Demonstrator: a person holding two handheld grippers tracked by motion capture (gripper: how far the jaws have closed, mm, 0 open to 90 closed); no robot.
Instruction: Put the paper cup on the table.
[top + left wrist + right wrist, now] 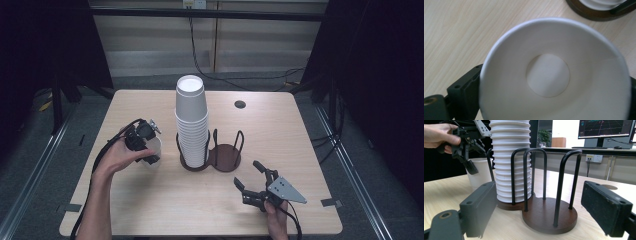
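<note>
A tall stack of white paper cups (191,120) stands upside down in the left ring of a dark two-ring wire holder (226,158); the right ring holds nothing. Left of the holder a single white cup (153,147) stands mouth up on the table, with my left gripper (149,150) shut on it from above. The left gripper view looks straight down into that cup (549,75), with a black jaw on either side. My right gripper (246,173) hovers open near the front right, aimed at the holder (549,216) and the stack (510,157). Beyond them is the held cup (480,173).
The light wooden table (150,200) has a round dark grommet hole (240,104) at the back right. Cables run over the grey floor behind it. A monitor (604,128) stands on a desk in the background of the right gripper view.
</note>
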